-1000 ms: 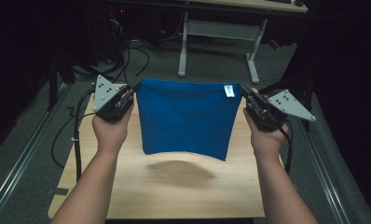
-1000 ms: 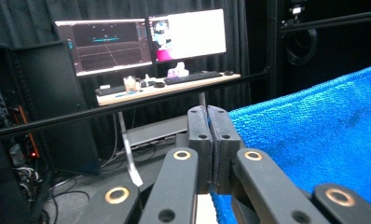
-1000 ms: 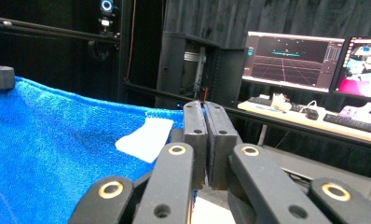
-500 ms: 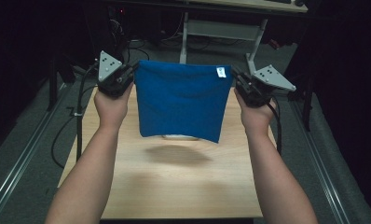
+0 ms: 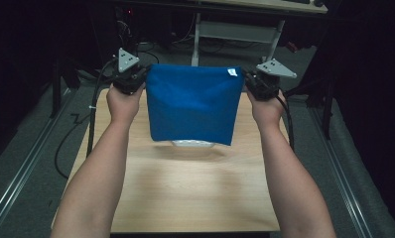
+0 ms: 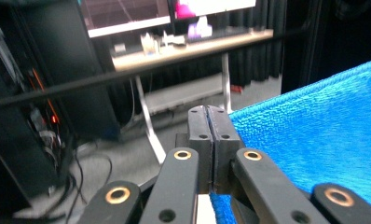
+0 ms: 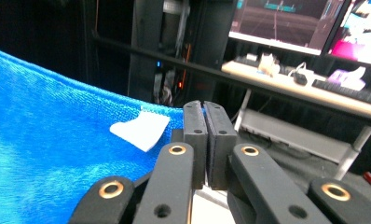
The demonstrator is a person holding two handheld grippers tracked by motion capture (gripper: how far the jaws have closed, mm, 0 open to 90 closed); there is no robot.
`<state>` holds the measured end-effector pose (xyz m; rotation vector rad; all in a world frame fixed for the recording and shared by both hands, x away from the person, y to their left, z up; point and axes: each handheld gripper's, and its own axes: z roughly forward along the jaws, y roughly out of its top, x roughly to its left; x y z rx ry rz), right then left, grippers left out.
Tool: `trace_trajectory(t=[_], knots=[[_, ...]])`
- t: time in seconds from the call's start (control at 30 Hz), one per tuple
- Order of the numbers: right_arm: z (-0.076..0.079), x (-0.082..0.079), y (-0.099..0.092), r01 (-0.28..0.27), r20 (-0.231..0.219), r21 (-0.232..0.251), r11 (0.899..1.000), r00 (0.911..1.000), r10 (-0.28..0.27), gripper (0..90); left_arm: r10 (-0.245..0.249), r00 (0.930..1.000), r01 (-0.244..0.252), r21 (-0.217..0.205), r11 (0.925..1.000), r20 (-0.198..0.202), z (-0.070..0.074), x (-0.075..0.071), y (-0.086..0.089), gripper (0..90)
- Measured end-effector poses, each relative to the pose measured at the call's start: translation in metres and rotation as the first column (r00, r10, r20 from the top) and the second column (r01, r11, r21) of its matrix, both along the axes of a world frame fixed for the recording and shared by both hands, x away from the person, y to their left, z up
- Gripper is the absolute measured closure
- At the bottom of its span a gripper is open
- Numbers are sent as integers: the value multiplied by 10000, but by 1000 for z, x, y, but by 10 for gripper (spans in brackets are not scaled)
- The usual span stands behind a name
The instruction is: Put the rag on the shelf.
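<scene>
A blue cloth (image 5: 193, 104) hangs stretched in the air above the far part of the wooden table (image 5: 185, 193). My left gripper (image 5: 138, 79) is shut on its upper left corner and my right gripper (image 5: 249, 82) is shut on its upper right corner. A small white tag (image 5: 231, 72) sits near the right corner. In the left gripper view the closed jaws pinch the cloth's (image 6: 314, 135) edge at the left gripper (image 6: 211, 119). In the right gripper view the right gripper (image 7: 203, 114) holds the cloth (image 7: 48, 149) just beside the white tag (image 7: 140, 129).
A pale shape (image 5: 193, 144) shows on the table just under the cloth's lower edge. A desk frame with white legs (image 5: 235, 32) stands beyond the table. Cables (image 5: 91, 124) trail down the left side. Monitors (image 7: 309, 23) glow on the far desk.
Both grippers have carried the cloth farther away across the table and slightly higher. The hold on both corners is unchanged.
</scene>
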<state>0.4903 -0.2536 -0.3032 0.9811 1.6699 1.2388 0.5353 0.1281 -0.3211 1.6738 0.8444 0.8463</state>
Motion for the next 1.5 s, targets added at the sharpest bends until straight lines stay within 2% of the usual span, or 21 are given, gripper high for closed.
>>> trace_trajectory(t=[0.13,0.3,0.57,0.63,0.67,0.73,0.93,1.27,1.33,1.5], knots=[[-16,13,0,69,-522,-338,9994,9986,-87,893,64,9978,-34,445,9990,-662,-25,11,-4,896],[-38,23,2,45,-1101,-425,9991,9939,-92,893,61,9918,-13,372,9993,-1276,-51,16,-2,896],[-67,27,5,4,-1615,-665,9978,9868,-111,892,-71,9818,156,433,9989,-1896,-83,14,0,896],[-73,27,5,-16,-1700,-723,9974,9854,-107,892,-85,9794,203,563,9982,-2016,-87,14,-1,896],[-75,26,5,19,-1767,-731,9973,9842,-148,892,-109,9805,218,538,9983,-1961,-90,13,-1,895],[-80,26,4,-27,-1873,-735,9973,9822,-111,892,-164,9776,258,420,9988,-2099,-94,12,0,896],[-92,24,2,33,-2110,-617,9981,9774,-163,892,-263,9712,406,554,9976,-2368,-106,8,-2,895],[-115,20,-3,11,-2503,-486,9988,9681,-132,890,-536,9475,715,457,9964,-3152,-131,2,-4,895],[-120,19,-5,13,-2549,-471,9989,9669,-133,890,-576,9473,768,490,9958,-3150,-134,0,-6,895],[-130,16,-8,-13,-2784,-323,9995,9604,-78,891,-669,9388,858,414,9955,-3379,-144,-3,-8,894]])
